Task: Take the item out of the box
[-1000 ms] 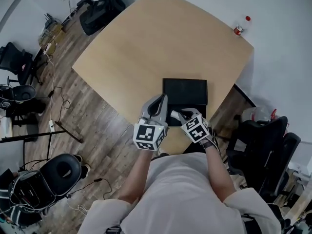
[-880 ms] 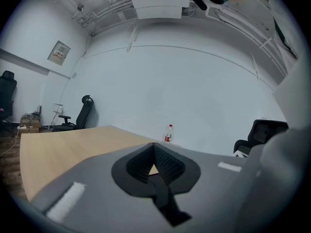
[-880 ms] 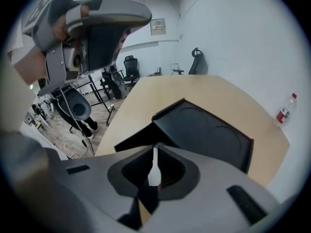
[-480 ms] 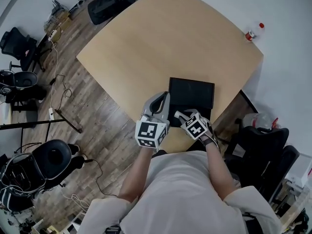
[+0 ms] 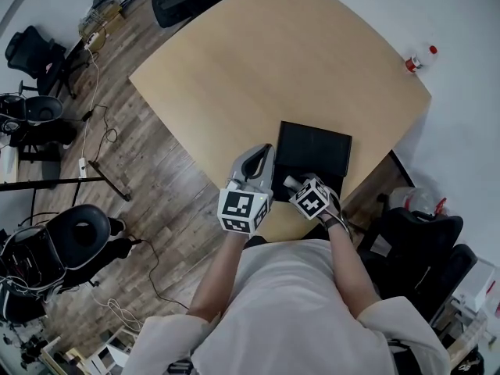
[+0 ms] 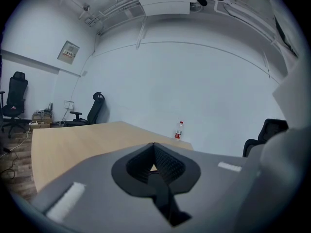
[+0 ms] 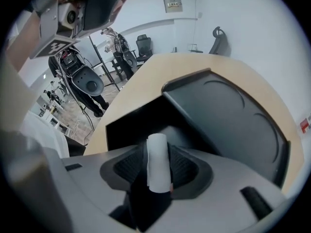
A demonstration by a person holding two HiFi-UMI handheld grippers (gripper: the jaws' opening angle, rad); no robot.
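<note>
Pale wood table (image 5: 234, 76) fills most of the head view. Black box (image 5: 314, 148) sits at its near edge, right in front of the person. Lid is thrown back flat, w/ a round shape pressed into it, and the dark cavity lies nearest the person.

Left gripper (image 5: 264, 153) hangs just beside the box's left side. Its claw is pinched together w/ nothing in it, only a sliver of table showing through.

Right gripper (image 7: 156, 168) is over the open cavity, claw spreading wide, w/ the item upright between the pads. Pads sit close on both sides but don't look clamped on it.

Small red-capped bottle (image 5: 419, 58) stands at the far corner, well apart, not involved.

Item = small white cylinder (image 7: 157, 152), smooth and matte, poss. a paper or plastic roll. Can't tell if its foot rests on the box floor.

Judgement: v. light, and prob. crushable if hollow, so go gentle on the squeeze. The round wall could roll or twist out between flat pads. Best hold is mid-height, pads square across the widest part, then lift straight up clear of the box rim.
</note>
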